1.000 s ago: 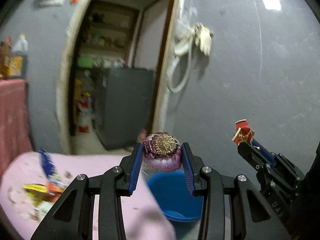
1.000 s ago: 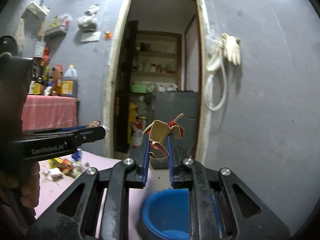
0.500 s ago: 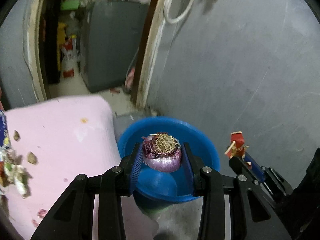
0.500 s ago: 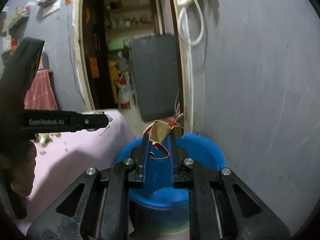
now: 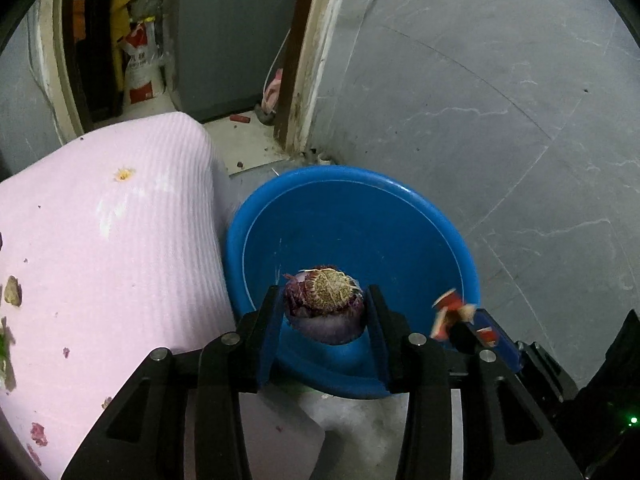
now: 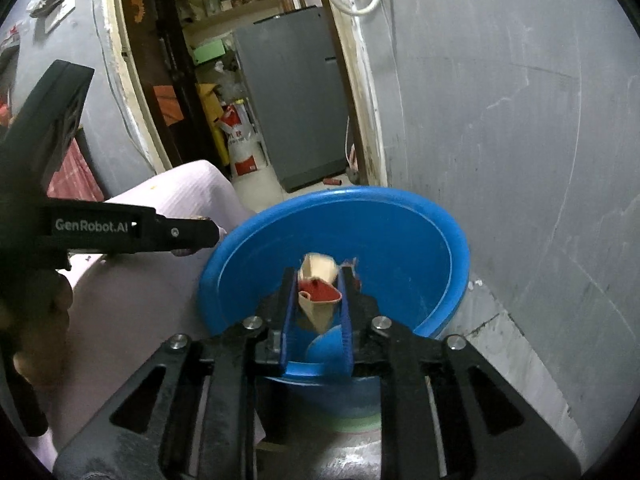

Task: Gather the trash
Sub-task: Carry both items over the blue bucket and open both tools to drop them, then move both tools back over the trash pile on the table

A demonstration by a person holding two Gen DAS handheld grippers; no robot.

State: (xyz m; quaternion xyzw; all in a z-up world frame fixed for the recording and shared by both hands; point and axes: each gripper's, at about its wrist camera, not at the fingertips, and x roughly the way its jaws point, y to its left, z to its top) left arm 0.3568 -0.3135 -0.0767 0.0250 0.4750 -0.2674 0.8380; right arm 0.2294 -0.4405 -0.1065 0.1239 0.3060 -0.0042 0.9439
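Pink-covered bench (image 5: 120,248) sits far left with scraps along its left edge, blue basin (image 5: 352,216) right against its right edge. Left gripper (image 5: 325,312) has its jaws clamped on a purple onion piece (image 5: 324,304) over the basin. Right gripper (image 6: 318,296) jaws have just been opening, red-and-tan wrapper scrap (image 6: 318,294) between them, looking loose above the basin.

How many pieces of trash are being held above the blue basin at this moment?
2. An onion piece sits between the fingers of the left tool; a red-and-tan wrapper scrap sits in the right tool, both above the blue basin.
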